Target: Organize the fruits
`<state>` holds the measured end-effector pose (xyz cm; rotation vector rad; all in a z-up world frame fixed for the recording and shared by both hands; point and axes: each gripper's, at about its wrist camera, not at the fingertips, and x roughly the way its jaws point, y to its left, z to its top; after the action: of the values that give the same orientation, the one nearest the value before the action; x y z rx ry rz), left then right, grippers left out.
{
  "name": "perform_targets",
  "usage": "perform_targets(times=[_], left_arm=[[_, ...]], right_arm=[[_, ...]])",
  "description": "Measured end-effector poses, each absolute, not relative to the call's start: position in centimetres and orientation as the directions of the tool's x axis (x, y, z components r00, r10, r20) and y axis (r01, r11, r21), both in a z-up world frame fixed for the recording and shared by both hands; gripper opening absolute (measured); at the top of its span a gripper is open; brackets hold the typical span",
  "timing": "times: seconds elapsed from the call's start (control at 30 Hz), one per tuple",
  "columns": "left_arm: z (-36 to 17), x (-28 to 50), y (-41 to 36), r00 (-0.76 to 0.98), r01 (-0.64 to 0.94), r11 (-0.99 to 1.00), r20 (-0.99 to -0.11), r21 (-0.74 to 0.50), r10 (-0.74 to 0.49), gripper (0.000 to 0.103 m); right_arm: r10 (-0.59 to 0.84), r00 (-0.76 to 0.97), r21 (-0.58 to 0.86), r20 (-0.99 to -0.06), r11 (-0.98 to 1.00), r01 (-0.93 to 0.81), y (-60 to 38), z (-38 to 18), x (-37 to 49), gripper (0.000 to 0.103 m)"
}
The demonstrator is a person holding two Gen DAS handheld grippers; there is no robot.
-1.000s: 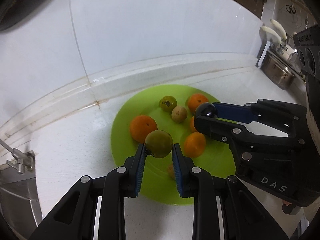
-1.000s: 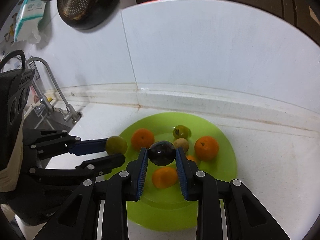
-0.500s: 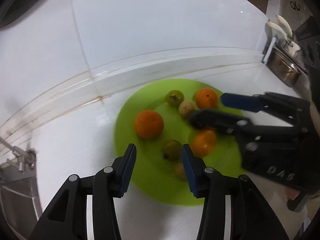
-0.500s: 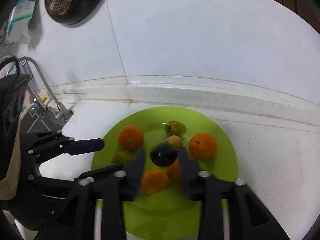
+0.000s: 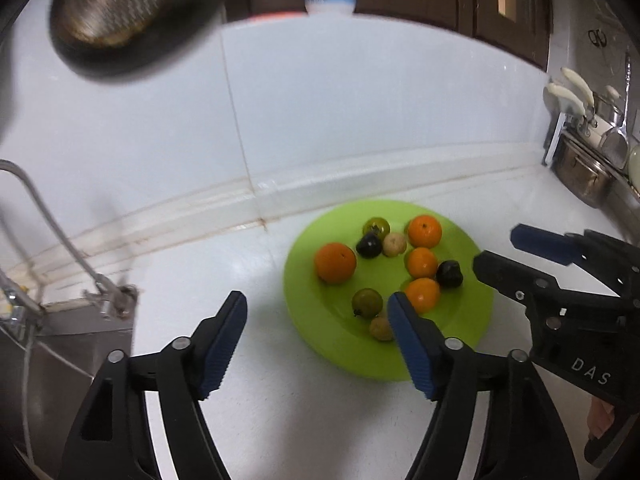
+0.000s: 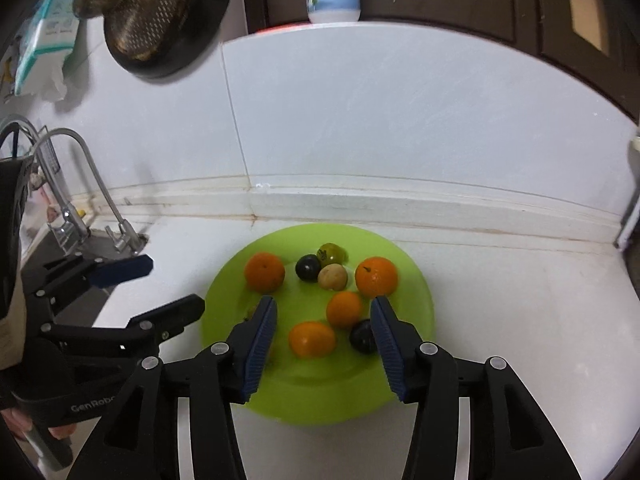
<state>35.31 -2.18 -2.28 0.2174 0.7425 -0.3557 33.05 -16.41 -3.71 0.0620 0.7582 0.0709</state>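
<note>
The fruits sit together on a green plate point(image 6: 420, 292) on the white tabletop point(image 6: 520, 320), close to the back wall. Counted in the left wrist view: four oranges point(image 5: 335, 263), two dark plums point(image 5: 449, 274), two green fruits point(image 5: 367, 302) and two small pale ones point(image 5: 394, 244) — ten in all. The left hand-held gripper point(image 5: 316, 316) has just been opening and stands wide with nothing between its jaws; the right hand-held gripper point(image 6: 322, 320) has also been opening, narrower, and is empty too. These are small, light, round things that likely roll and slip — best pinched across the widest part, gently, since the plums probably bruise more easily than the firm oranges.
</note>
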Motion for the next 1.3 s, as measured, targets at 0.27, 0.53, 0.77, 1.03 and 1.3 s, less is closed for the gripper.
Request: perform_targets(times=[0.27,0.53,0.77,1.03,1.3], left_arm=[[0.7,30.1,-1.1,0.771,0.330,0.937,-0.605,0.114,-0.198,0.092],[2.5,24.0,-0.2,0.819,0.256,0.960,-0.552,0.110,-0.155,0.097],[3.6,18.3,-0.1,0.836,0.238,0.966,-0.527,0.102,-0.150,0.099],[4.8,12.2,-0.2,0.855,0.224,0.968,-0.500,0.116,-0.138,0.103],[5.1,7.8,-0.1,0.851,0.224,0.970,-0.504,0.094,-0.147,0.103]], right_arm=[[0.042,0.769,0.084,-0.638,0.996,0.015,-16.9,-1.1,28.1,0.059],[0.040,0.782,0.079,-0.622,0.997,0.012,-17.5,0.8,22.9,0.062],[0.044,0.806,0.058,-0.591,0.998,-0.011,-17.4,2.7,17.4,0.062],[0.043,0.814,0.062,-0.579,0.998,-0.008,-17.9,3.9,11.4,0.062],[0.024,0.826,0.046,-0.563,0.999,0.002,-18.2,4.3,6.5,0.065]])
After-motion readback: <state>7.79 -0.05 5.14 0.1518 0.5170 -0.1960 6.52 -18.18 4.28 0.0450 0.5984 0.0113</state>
